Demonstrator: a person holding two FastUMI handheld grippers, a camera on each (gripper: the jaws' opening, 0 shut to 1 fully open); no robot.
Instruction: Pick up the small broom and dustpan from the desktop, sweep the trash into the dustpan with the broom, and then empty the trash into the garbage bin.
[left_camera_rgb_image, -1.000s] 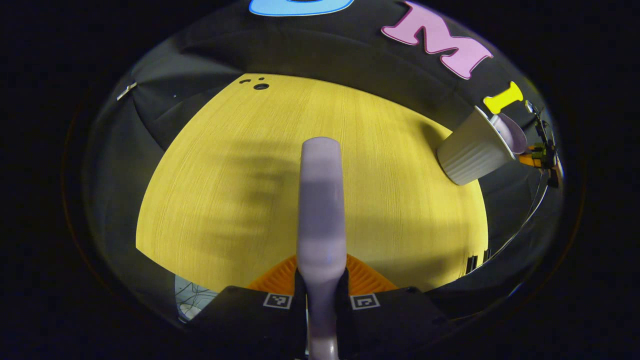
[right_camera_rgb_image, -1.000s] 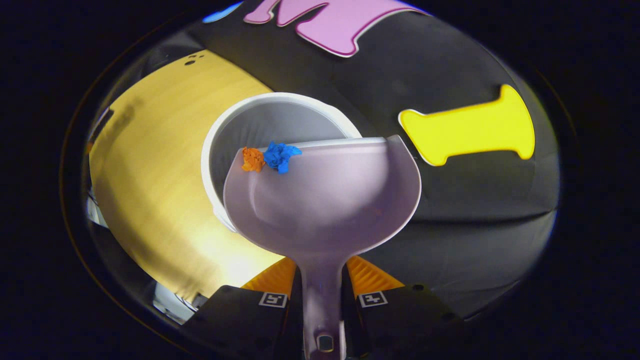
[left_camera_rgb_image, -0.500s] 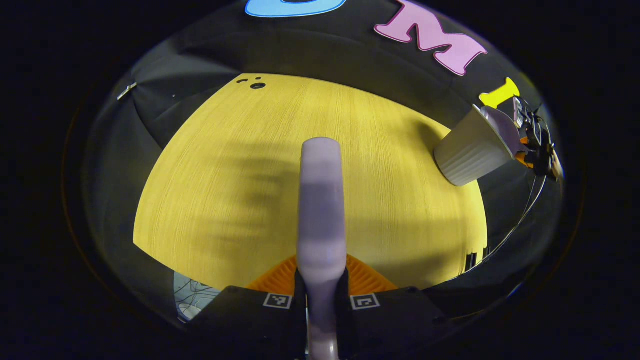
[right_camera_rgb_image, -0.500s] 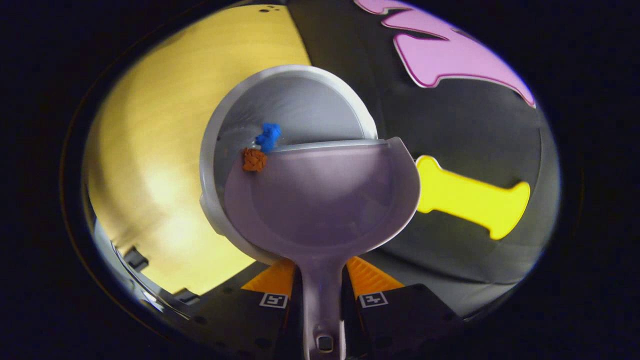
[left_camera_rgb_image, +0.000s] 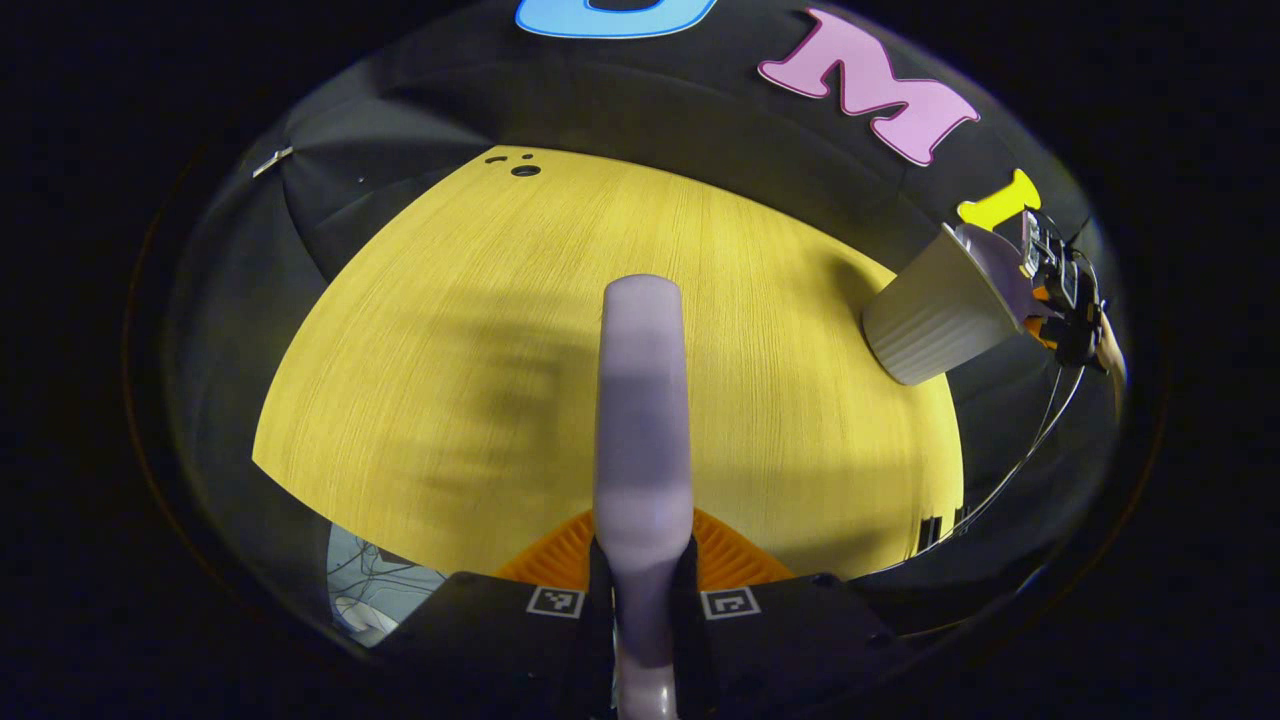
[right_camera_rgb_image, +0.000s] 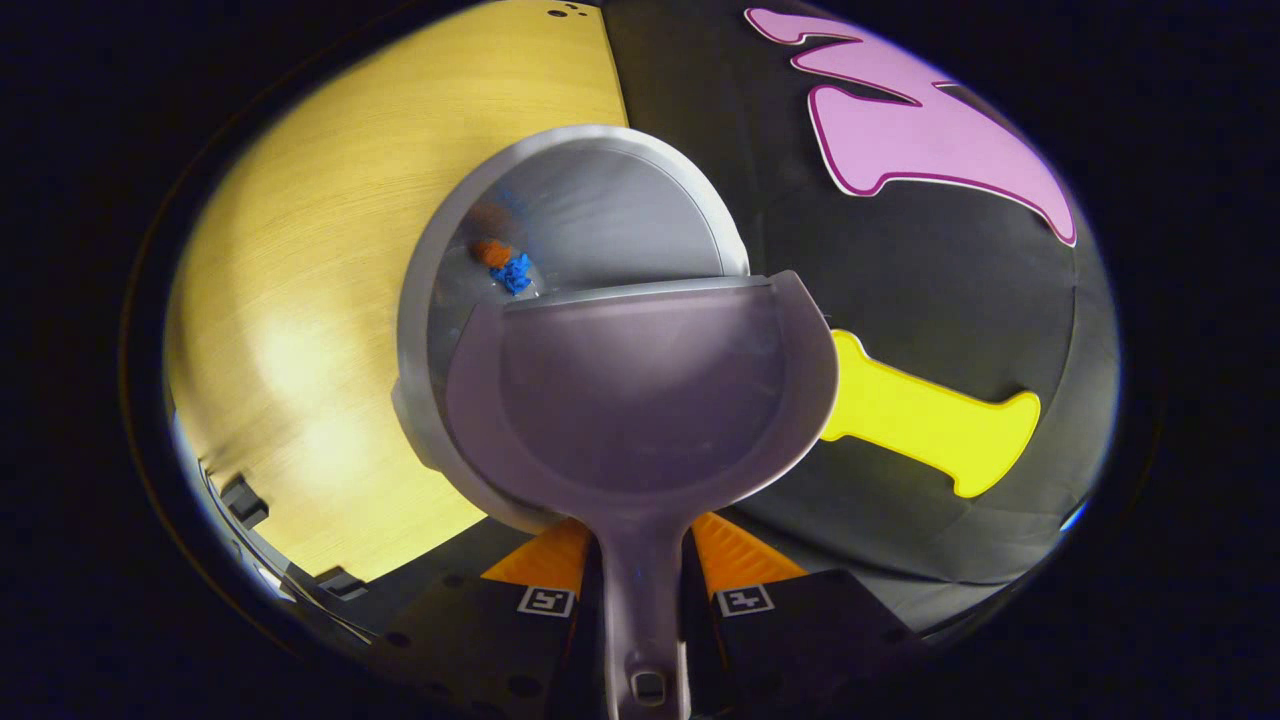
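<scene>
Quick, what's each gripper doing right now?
Left gripper: closed on the broom handle.
Right gripper: closed on the dustpan handle, tipped over the bin.

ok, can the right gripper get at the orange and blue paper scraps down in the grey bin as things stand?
Probably not. The right gripper is shut on the lilac plastic dustpan, whose pan covers part of the bin's mouth, with the scraps inside.

The dustpan (right_camera_rgb_image: 640, 400) and broom handle (left_camera_rgb_image: 641, 400) are pale lilac. At upper centre, the grey bin (right_camera_rgb_image: 600, 200) holds orange (right_camera_rgb_image: 490, 252) and blue scraps (right_camera_rgb_image: 516, 274). The desk (left_camera_rgb_image: 500, 350) is yellow, finely grained.
</scene>
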